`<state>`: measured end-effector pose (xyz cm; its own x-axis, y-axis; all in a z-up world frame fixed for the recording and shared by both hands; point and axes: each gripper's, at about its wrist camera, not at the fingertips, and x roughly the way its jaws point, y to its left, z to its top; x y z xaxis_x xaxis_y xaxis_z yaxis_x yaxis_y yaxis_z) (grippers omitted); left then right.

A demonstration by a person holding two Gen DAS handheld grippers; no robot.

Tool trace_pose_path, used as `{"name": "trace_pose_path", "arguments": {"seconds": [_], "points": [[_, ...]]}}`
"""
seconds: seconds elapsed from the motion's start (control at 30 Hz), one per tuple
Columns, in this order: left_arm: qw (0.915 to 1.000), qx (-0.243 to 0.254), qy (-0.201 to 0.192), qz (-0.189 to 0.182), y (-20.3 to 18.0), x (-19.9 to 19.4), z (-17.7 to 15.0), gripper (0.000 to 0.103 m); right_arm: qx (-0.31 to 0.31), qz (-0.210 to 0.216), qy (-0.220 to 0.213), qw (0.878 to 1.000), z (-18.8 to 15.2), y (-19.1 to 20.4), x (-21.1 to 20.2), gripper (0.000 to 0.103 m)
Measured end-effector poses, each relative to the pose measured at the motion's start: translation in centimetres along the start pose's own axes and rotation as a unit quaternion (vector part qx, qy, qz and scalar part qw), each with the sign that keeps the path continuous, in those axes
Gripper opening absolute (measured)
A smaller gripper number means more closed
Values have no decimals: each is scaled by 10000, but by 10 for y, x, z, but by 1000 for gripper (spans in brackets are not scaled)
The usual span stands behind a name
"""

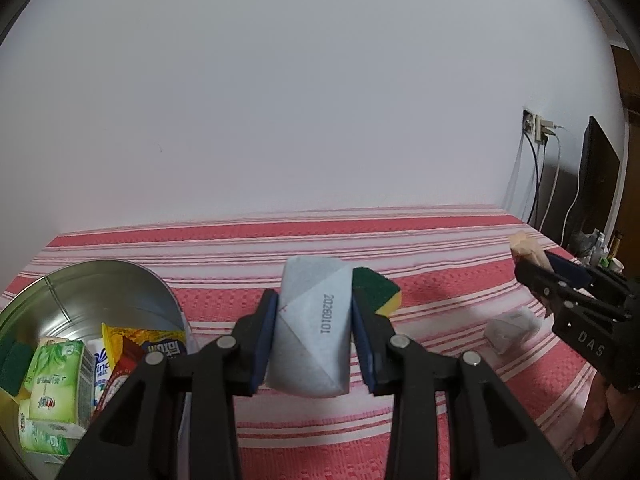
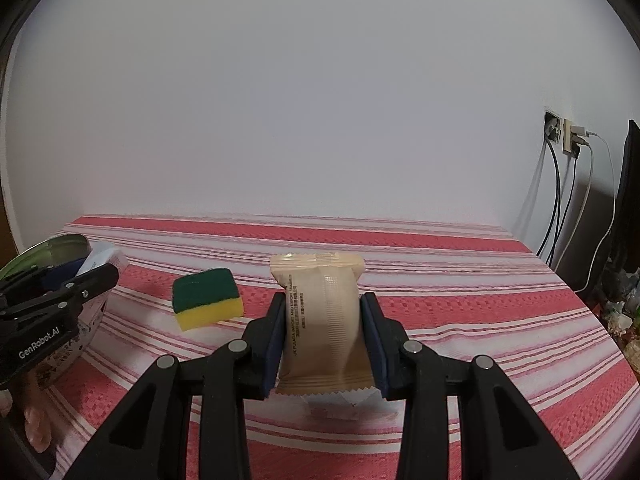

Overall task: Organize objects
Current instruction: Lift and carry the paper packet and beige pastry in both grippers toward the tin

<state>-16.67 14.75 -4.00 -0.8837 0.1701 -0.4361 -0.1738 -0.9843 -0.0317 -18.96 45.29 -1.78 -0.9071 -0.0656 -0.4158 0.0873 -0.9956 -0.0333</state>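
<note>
- Left gripper (image 1: 312, 332): jaws clamped on a pale grey tissue pack (image 1: 310, 328), date-stamped, held above the striped desk (image 1: 440, 280).
- Right gripper (image 2: 324, 344): jaws pinching a beige snack packet (image 2: 320, 320).
- Green-yellow sponge (image 2: 207, 299): lying on open cloth beside the metal bowl (image 1: 100, 292).

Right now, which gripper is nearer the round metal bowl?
Left. The left gripper, holding a white packet, is beside the bowl; the right gripper is farther off.

Pale grey tissue pack (image 1: 310, 330): folded wrapper, printed date code, upright, lifted above the striped cloth. Beige snack packet (image 2: 324, 326): crimped ends, upright, also lifted. Green-and-yellow sponge (image 2: 207, 299): flat on cloth, green side up. Metal bowl (image 1: 120, 280): holds green tissue packs (image 1: 56, 384) and a yellow sachet (image 1: 120, 340).
</note>
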Motion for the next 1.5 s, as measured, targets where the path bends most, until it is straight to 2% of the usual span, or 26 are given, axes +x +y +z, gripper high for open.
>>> {"name": "trace_pose_path", "arguments": {"seconds": [0.53, 1.2, 1.5], "points": [[9980, 87, -624, -51, 2, -40, -7, 35, -88, 104, -193, 9997, -5, 1, -7, 40], [9976, 15, -689, -29, 10, -38, -8, 35, -242, 379, -473, 9979, -11, 10, -13, 40], [9977, -78, -672, -85, 15, -43, -9, 35, -365, 486, -459, 9971, -14, 11, -6, 40]]}}
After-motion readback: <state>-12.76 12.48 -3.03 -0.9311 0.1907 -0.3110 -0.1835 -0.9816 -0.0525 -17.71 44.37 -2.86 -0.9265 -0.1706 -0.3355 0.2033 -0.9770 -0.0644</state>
